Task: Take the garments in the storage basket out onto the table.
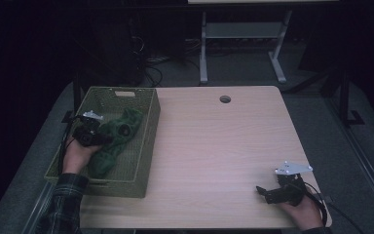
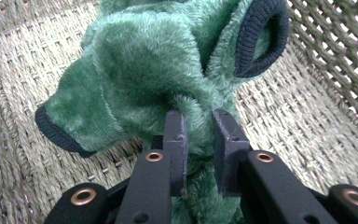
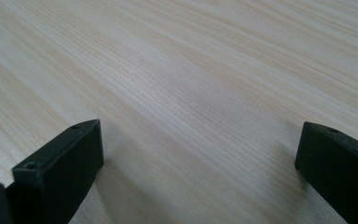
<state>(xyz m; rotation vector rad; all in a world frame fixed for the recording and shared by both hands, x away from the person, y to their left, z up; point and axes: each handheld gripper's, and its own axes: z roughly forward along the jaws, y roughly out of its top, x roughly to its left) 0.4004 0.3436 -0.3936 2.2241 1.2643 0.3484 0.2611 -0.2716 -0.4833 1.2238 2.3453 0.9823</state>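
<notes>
So I'm pinching a fold of the green plush garment (image 2: 168, 74) with my left gripper (image 2: 199, 140) right now, jaws clamped on the fuzz, down inside the woven basket (image 1: 148, 141) at the left edge of the table (image 1: 214, 146). It's lying in a heap on the basket floor, dark knit cuffs (image 2: 261, 39) flopping out either side. I'm guessing it's light and totally limp, so it's going to drape and swing rather than hold any shape. The pile looks grippy, not slippery, and nothing about it is fragile. I'd say a thick bunched fold, like the one I'm holding, or one of those ribbed cuffs is the safest spot to grab.

My right gripper (image 1: 272, 192) is sitting low over the bare tabletop near the front right corner, jaws spread wide, holding nothing.

The surface is pale wood grain, smooth and flat. The room around is dim, with cables and desk legs (image 1: 203, 48) behind.
</notes>
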